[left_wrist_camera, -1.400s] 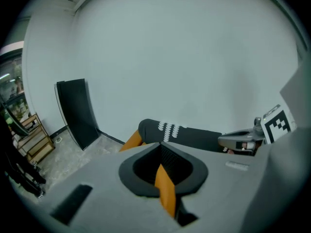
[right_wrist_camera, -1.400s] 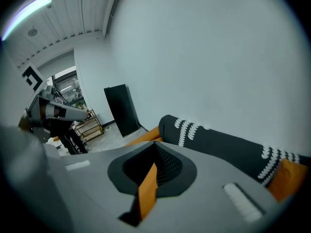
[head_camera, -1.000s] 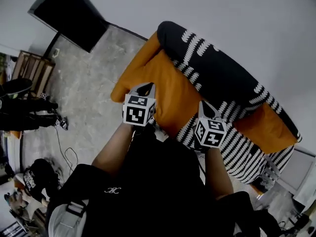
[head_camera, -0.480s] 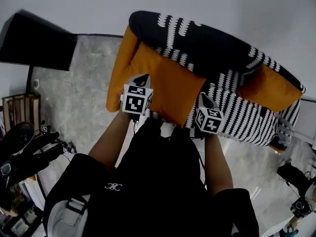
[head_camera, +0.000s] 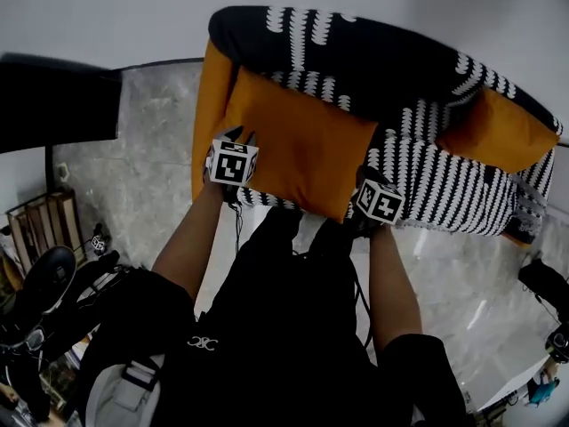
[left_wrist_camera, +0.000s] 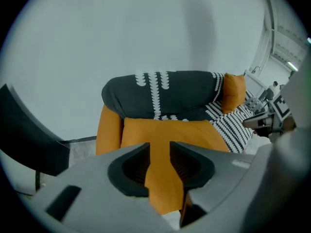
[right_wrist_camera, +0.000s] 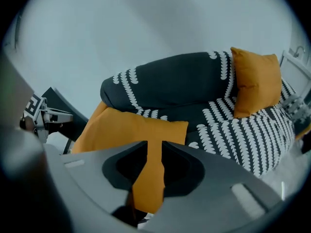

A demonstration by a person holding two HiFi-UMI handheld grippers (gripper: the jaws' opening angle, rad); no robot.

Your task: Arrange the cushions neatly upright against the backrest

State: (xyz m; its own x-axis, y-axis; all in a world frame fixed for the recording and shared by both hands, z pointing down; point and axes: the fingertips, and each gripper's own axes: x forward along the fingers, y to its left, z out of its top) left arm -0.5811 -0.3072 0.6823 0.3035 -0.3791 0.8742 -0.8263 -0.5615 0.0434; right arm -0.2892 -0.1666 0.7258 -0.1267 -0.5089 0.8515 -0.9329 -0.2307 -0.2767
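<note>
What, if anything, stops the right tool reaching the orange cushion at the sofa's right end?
Likely yes, once free: the right tool, jaws just opening, has a corner of the near cushion between them; the patterned seat across to the far cushion shows nothing in the way.

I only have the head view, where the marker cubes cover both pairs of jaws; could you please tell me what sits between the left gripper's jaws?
Observer: In the left gripper view, an edge of the orange cushion lies between the jaws of the left gripper, which have just been opening.
Operator: Thank you. And the other side?
Observer: The right gripper has that cushion's other edge between its jaws, which have just been opening too.
Operator: Is anything already upright?
Observer: Yes; the right gripper view shows a second orange cushion standing on edge against the backrest.
</note>
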